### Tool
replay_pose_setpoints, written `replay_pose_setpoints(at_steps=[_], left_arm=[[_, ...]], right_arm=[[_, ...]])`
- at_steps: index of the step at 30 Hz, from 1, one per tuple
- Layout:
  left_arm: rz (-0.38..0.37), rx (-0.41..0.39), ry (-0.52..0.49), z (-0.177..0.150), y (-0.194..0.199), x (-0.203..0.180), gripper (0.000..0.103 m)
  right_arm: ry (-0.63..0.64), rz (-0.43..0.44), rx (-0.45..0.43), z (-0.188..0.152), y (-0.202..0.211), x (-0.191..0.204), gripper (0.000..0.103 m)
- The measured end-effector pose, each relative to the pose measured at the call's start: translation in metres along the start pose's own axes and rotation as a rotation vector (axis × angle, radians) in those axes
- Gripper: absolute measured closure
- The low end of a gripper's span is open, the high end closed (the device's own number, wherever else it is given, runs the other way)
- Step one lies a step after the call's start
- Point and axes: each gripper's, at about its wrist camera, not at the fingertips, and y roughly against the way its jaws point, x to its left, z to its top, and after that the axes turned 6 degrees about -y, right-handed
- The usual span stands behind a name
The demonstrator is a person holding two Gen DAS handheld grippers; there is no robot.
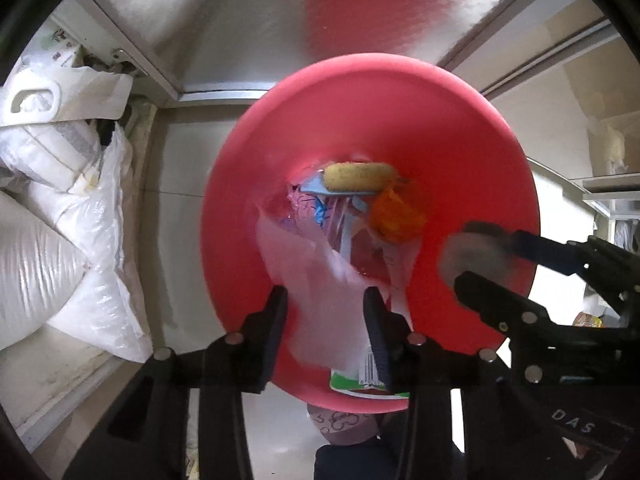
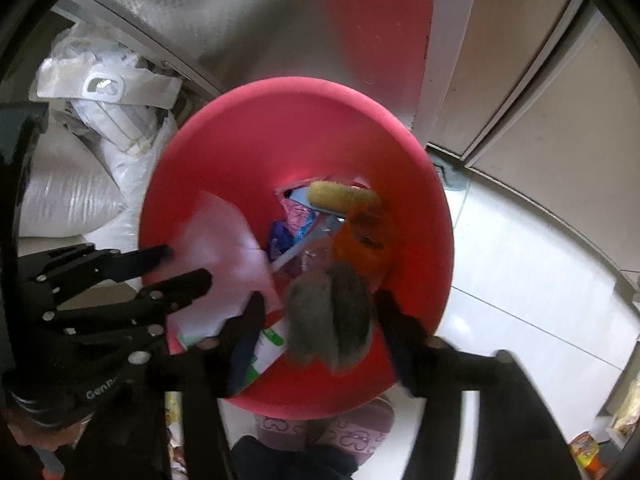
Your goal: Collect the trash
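A red bin [image 1: 360, 80] stands below both grippers, its rim [image 2: 280, 92] wide in the right wrist view. Inside lie a yellow cob-like piece [image 1: 360, 174], an orange scrap [image 1: 396, 216] and blue and pink wrappers [image 2: 296, 224]. My left gripper [image 1: 326, 316] hangs over the bin with its jaws apart. A blurred white plastic wrapper [image 1: 320, 280] with a green label sits loosely between them. My right gripper [image 2: 320, 300] is open too, and a grey fuzzy wad [image 2: 328, 316] lies blurred in the gap, clear of both fingers. Each gripper shows in the other's view: right gripper [image 1: 464, 254], left gripper [image 2: 186, 264].
White sacks and bags [image 1: 60, 240] pile up left of the bin. A metal cabinet front [image 1: 240, 20] rises behind it. White tile floor [image 2: 520, 280] spreads to the right, with a snack packet [image 2: 584, 452] at its edge. A person's purple slippers [image 2: 328, 428] stand just in front of the bin.
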Motion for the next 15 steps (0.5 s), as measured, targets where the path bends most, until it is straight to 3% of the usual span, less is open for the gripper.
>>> replay_pose_setpoints(at_steps=[3, 7, 10, 15], left_arm=[[0.003, -0.007, -0.001, 0.0, 0.005, 0.003, 0.056], [-0.01, -0.038, 0.027, -0.001, 0.016, 0.009, 0.046], [-0.016, -0.042, 0.037, -0.004, 0.024, 0.01, 0.04], [0.043, -0.07, 0.037, -0.011, 0.052, 0.006, 0.021]], right_arm=[[-0.016, -0.011, -0.004, -0.001, 0.003, -0.003, 0.027], [-0.015, -0.021, -0.013, -0.004, 0.009, -0.003, 0.018], [-0.011, -0.042, -0.023, -0.007, 0.019, 0.0, 0.016], [-0.034, -0.04, -0.024, -0.013, 0.04, 0.002, 0.016]])
